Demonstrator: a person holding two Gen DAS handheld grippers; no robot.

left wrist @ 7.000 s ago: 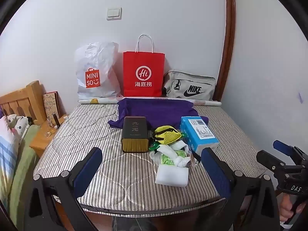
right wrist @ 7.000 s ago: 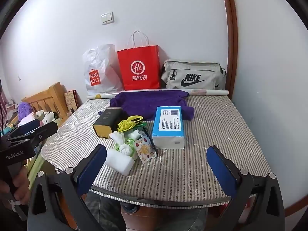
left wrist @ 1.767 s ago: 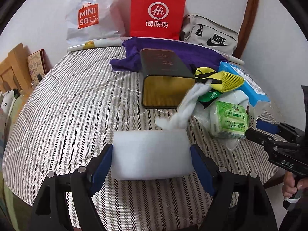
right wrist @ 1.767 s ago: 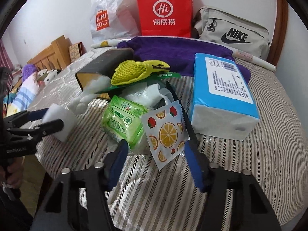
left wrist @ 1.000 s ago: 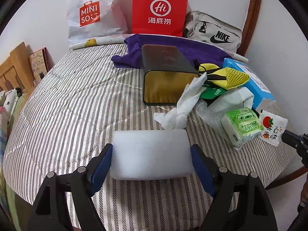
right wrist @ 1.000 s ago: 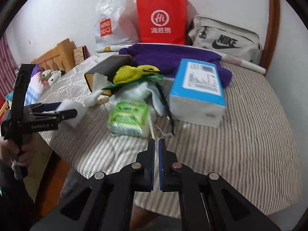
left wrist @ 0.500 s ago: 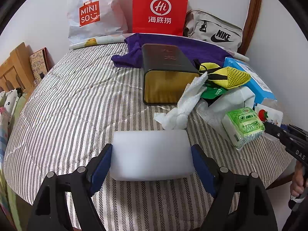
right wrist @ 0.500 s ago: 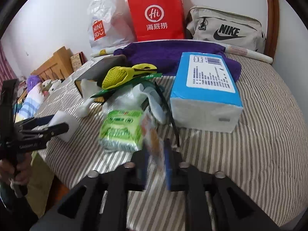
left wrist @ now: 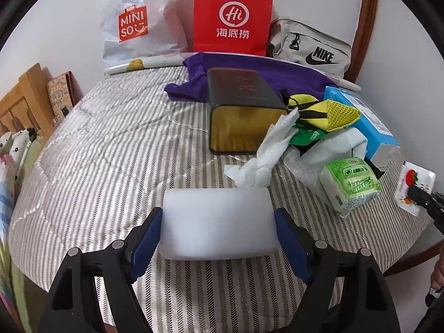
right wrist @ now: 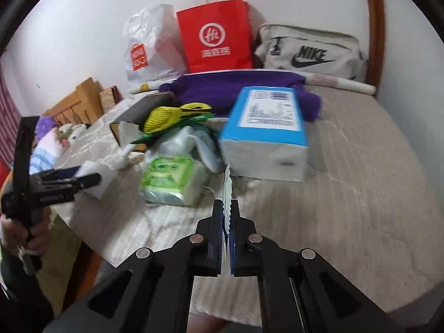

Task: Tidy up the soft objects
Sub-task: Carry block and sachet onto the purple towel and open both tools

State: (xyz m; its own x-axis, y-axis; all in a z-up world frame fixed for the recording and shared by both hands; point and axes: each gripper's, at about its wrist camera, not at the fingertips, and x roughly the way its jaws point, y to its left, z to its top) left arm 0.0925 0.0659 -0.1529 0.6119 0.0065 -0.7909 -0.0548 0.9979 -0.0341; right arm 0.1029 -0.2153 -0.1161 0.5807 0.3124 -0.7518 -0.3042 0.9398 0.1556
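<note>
1. On the striped mattress (left wrist: 111,144), near its front edge, the left gripper (left wrist: 219,222) is clamped on the white foam block (left wrist: 219,222); the blue pads press both short ends, exactly as in the view from a second ago, so this hand has not moved
2. At the right side of the pile, the right gripper (right wrist: 227,219) has its jaws together on the fruit-print sachet (right wrist: 227,186), seen edge-on between the pads. A second ago the jaws were together with nothing between them and the sachet lay loose beside the green tissue pack (right wrist: 172,180); half a second ago they parted around it
3. In the left wrist view the sachet (left wrist: 413,186) hangs off the gripper tip, clear of the pile. Judgement: both hands now carry one soft item each, so the pick stage is complete and placement comes next
4. Remaining soft items in the pile: crumpled white tissue (left wrist: 266,155), yellow mesh item (left wrist: 333,113), green tissue pack, purple cloth (left wrist: 249,69)
5. Legible writing:
   - white plastic bag (left wrist: 133,25): "MINISO"
   - red paper bag (left wrist: 233,19): "Hi" above three Chinese characters
   - grey bag (left wrist: 310,47): "NIKE"
   - blue tissue box (right wrist: 266,127): label print too small to read
   - dark tin (left wrist: 241,105): gold characters, not legible
</note>
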